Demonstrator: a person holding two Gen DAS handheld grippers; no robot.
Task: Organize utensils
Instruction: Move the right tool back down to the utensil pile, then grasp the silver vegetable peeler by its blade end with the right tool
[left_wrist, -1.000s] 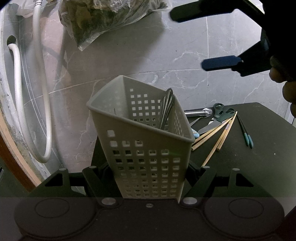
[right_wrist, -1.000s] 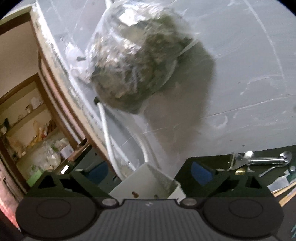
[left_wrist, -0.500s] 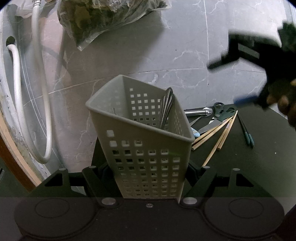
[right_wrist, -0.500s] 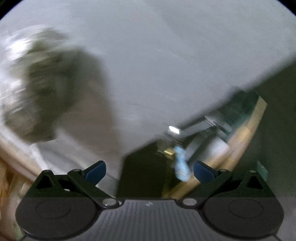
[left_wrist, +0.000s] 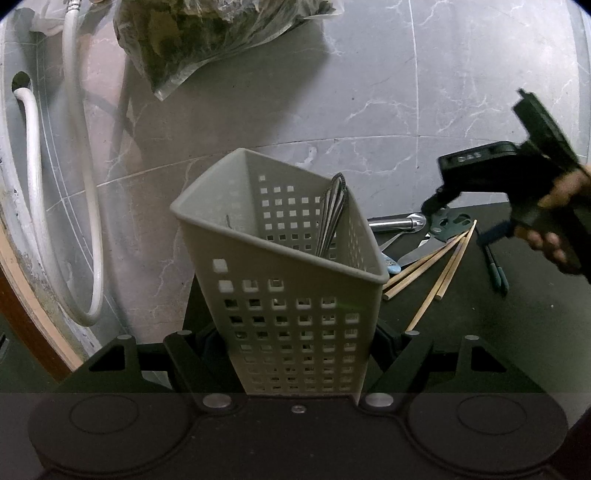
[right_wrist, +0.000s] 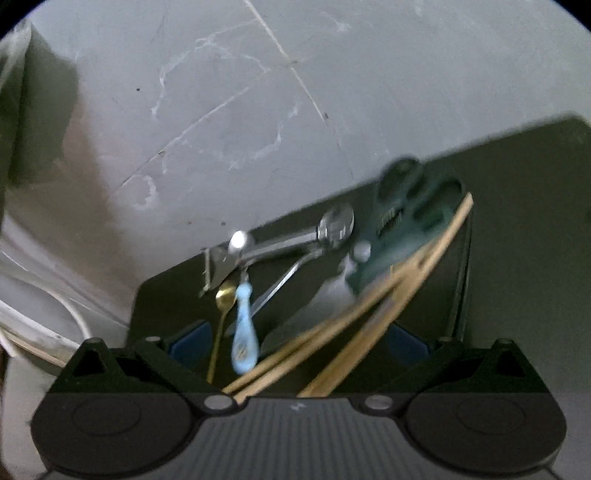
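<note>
Left gripper (left_wrist: 295, 354) clamped on the caddy (left_wrist: 291, 280) – big perforated plastic bin, light, walls prob flex a bit, so hold low near the base as it is now. Tilted, whisk (left_wrist: 332, 214) leaning inside, far corner.

Right gripper (right_wrist: 295, 343) spread wide, nothing between the pads, hovering over the utensil pile on the black mat (right_wrist: 517, 258). Scissors (right_wrist: 406, 221) ahead & right: rigid, heaviest, take at the pivot. Chopsticks (right_wrist: 369, 321) straight under the jaws: thin, stiff, light, roll easily – pinch mid-length. Blue-handled piece (right_wrist: 242, 336) left of centre, looks glossy, maybe slippery. Gold spoon (right_wrist: 225, 299) beside it, slim – grab the stem.
</note>
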